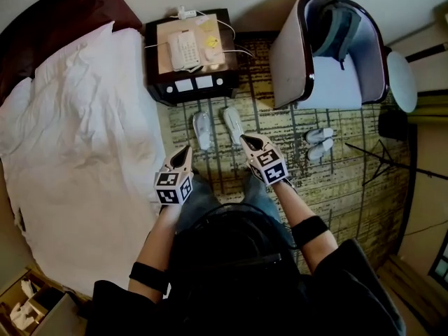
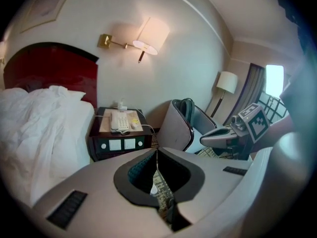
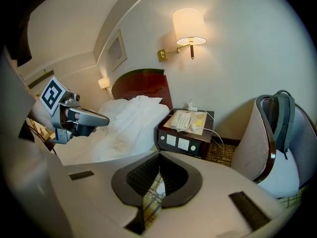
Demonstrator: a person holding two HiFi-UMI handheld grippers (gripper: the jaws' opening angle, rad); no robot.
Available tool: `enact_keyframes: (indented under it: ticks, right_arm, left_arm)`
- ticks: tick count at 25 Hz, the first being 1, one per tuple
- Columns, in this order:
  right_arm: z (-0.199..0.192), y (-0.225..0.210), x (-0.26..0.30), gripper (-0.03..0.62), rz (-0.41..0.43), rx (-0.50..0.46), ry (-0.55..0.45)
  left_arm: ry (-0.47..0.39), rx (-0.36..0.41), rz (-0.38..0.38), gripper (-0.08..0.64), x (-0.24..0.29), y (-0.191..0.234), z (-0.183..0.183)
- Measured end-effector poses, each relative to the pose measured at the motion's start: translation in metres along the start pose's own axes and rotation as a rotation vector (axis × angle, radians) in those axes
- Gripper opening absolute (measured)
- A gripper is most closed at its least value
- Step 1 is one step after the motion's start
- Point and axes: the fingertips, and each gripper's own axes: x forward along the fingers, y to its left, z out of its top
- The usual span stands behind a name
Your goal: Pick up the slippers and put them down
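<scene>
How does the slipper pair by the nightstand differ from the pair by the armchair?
The nightstand pair has a clear gap between its slippers; the armchair pair lies close together. In the head view the nightstand pair runs up and down, the armchair pair sideways. Both are white and lie on the patterned carpet.

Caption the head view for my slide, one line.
Both shut, the left hand-held gripper and right hand-held gripper point toward white slippers on patterned carpet before a dark wooden nightstand.
</scene>
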Motion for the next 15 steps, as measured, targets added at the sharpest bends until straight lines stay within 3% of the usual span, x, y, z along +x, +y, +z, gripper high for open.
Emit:
enact_keyframes:
  ticks: [8, 15]
  right_arm:
    - [-0.040, -0.008, 0.071, 0.002, -0.012, 0.018, 0.076]
    - [-0.109, -0.028, 0.163, 0.002, -0.001, 0.068, 0.150]
  left_arm:
    - [0.183, -0.131, 0.038, 0.141, 0.077, 0.025, -0.074]
    - [0.304, -0.208, 0.133, 0.298, 0.177, 0.074, -0.172]
